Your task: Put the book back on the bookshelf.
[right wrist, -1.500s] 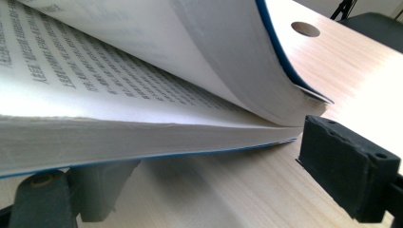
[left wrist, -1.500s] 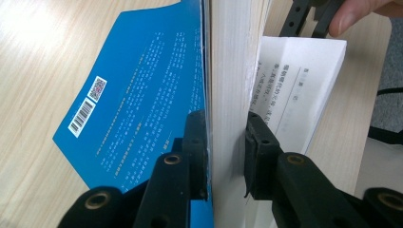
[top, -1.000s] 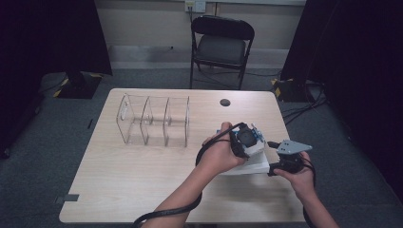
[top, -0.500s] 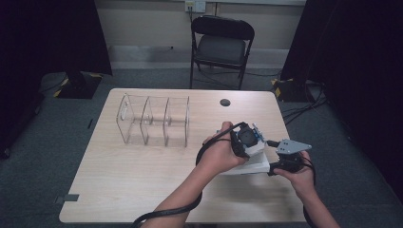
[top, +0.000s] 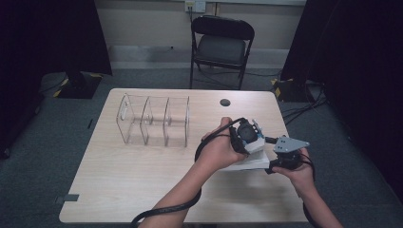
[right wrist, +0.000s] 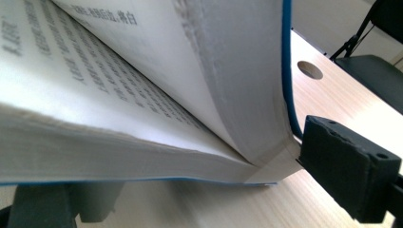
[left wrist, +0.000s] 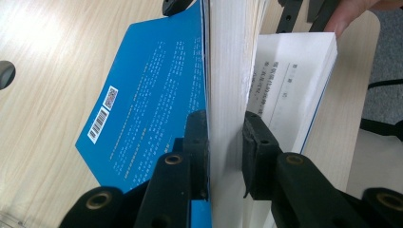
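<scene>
High view: the book (top: 247, 163) lies open at the right of the table (top: 142, 180), both tools on it. Left gripper view: the left tool (left wrist: 225, 137) clamps a lifted sheaf of pages. Right gripper view: the right tool (right wrist: 199, 190) straddles the book's spine corner; grip cannot be told.

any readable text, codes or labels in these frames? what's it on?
Nothing can be quoted.
Blue back cover of the book: lines of white print, too small to read.
Same cover: barcode and QR code, digits illegible.
Open pages: printed characters, blurred.
Pages in the right gripper view: blurred.
</scene>
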The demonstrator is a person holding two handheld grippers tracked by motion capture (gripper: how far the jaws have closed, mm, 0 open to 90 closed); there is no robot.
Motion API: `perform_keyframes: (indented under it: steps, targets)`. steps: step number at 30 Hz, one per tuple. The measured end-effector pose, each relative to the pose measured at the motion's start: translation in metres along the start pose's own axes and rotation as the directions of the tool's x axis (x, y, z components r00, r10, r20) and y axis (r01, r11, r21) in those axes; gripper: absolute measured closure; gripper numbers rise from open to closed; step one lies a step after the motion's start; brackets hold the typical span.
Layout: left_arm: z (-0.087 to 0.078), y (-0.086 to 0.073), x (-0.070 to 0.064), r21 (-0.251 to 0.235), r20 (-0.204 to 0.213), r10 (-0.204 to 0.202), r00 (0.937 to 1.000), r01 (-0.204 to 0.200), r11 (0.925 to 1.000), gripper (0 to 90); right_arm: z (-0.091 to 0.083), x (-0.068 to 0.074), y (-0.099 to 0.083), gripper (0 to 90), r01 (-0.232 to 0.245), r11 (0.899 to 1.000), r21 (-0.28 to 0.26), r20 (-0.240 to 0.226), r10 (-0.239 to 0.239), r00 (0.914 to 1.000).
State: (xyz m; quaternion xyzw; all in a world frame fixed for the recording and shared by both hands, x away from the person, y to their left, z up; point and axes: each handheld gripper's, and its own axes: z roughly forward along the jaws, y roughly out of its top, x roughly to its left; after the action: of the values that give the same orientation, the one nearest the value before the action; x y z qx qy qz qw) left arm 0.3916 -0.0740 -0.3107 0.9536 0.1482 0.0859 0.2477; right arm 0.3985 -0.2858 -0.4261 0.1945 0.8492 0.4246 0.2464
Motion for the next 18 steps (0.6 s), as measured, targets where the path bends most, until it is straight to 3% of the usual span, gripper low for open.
perform_keyframes:
  steps: [4,6,11,18]
  targets:
    - [-0.0033,0.001,0.0015,-0.011,0.006,-0.021,0.9998,0.021,0.9997,74.7,-0.0004,-0.0018,0.0003,12.4,-0.009,1.0,-0.024,-0.015,0.009,0.9998]
    - [-0.0048,0.0017,0.0031,-0.006,0.008,-0.009,0.9999,0.009,0.9999,74.7,-0.0008,-0.0015,0.0013,12.4,-0.01,1.0,-0.025,-0.016,0.01,0.9998]
    - [-0.0055,0.0026,0.0048,-0.01,0.015,-0.019,0.9997,0.019,0.9998,74.7,-0.0001,-0.003,0.0051,12.4,0.031,0.999,-0.03,-0.022,-0.032,0.9993]
    - [-0.0057,0.0025,0.0046,-0.011,0.012,-0.016,0.9998,0.016,0.9998,74.7,0.0003,-0.0022,0.0059,12.3,0.036,0.999,-0.037,-0.022,-0.037,0.9991]
